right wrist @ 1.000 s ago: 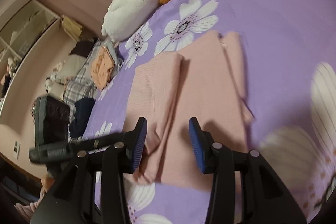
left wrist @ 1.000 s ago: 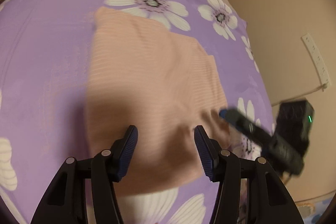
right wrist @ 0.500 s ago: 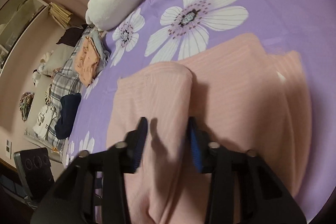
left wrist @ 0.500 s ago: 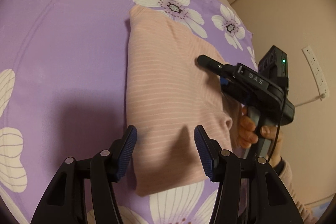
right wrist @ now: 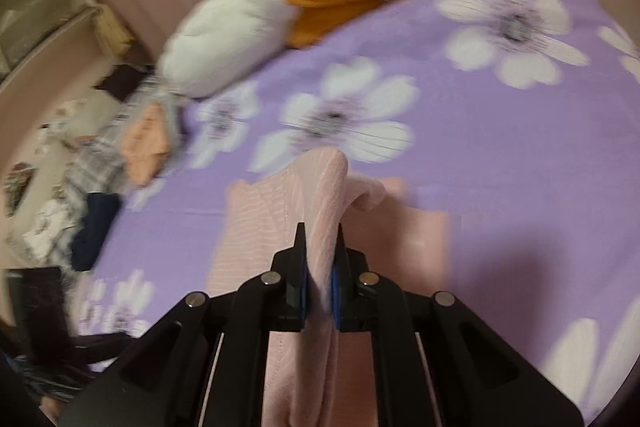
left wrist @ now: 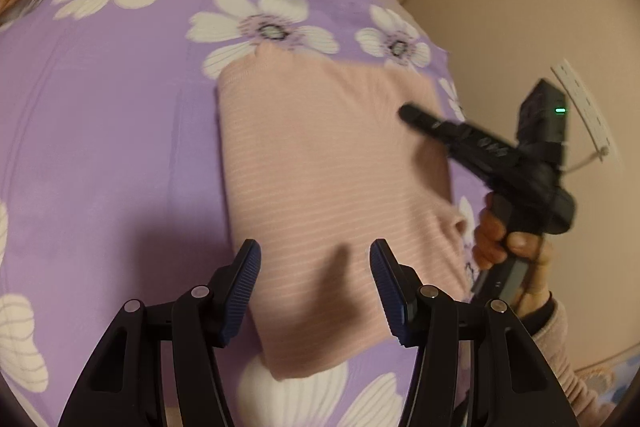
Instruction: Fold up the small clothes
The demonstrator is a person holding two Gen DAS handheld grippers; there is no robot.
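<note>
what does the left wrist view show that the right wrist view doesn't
Only the left wrist view: the left tool open above the pink garment, the person's hand gripping the right tool's handle, and a wall power strip.

Only the right wrist view: the right tool shut on a raised fold, and a clothes pile.

Both: garment, purple floral bedspread, white and orange plush.

Dim warm light, soft shadows, motion blur, dark fisheye corners
</note>
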